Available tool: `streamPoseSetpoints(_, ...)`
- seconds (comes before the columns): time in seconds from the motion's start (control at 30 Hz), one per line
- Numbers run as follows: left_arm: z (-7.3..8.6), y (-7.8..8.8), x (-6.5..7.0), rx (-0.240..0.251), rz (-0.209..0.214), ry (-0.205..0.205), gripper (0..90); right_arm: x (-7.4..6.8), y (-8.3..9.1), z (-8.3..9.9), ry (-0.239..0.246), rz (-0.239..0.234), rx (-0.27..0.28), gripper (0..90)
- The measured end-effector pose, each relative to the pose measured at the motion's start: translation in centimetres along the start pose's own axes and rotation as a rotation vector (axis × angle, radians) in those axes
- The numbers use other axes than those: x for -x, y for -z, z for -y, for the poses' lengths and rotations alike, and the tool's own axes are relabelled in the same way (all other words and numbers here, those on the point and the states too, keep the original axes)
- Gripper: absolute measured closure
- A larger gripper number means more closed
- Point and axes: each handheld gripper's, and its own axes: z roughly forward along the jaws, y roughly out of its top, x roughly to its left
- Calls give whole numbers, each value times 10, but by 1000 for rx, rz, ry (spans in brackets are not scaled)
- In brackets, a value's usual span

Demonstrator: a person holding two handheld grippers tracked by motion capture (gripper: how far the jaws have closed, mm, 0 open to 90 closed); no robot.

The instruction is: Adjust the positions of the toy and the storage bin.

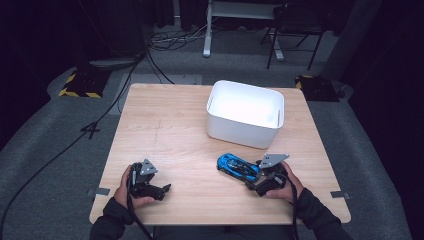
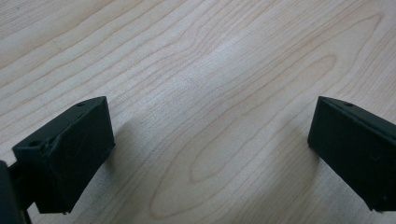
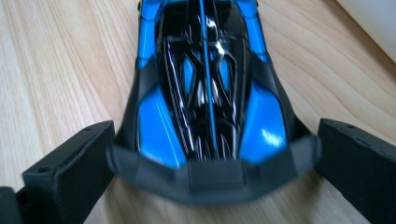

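High view: the car lies on the table, near-right, in front of the white bin, long axis running far-left to near-right. The right gripper is at its near-right end; the left gripper rests near-left. Left gripper view: jaws spread, nothing between them. Right gripper view: jaws wide apart, flanking the car's spoilered tail, which spans almost the whole gap; nose points away. Step appears to be approach for grasp; next: close squarely on the tail

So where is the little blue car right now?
In the high view the blue toy car sits on the table's near right part, just in front of the white bin, its rear between the right hand-held gripper's open jaws.
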Motion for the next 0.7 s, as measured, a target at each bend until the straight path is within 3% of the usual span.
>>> streamPoseSetpoints(0.33, 0, -1, 1, 3, -9, 3, 6, 0, -5, -5, 26, 4, -8, 7)
streamPoseSetpoints(0.4, 0, -1, 1, 2, -9, 3, 6, -2, -4, -6, -3, -3, 3, 50)
streamPoseSetpoints(0.53, -1, -1, 1, 1, -9, 4, 6, -2, -3, -6, 33, -6, 35, 176)
streamPoseSetpoints(0.6, -1, -1, 1, 1, -9, 4, 6, -4, -3, -5, 1, -10, 48, 233)
streamPoseSetpoints(0.7, -1, -1, 1, 1, -9, 3, 6, -1, -2, -4, 19, -7, 53, 236)
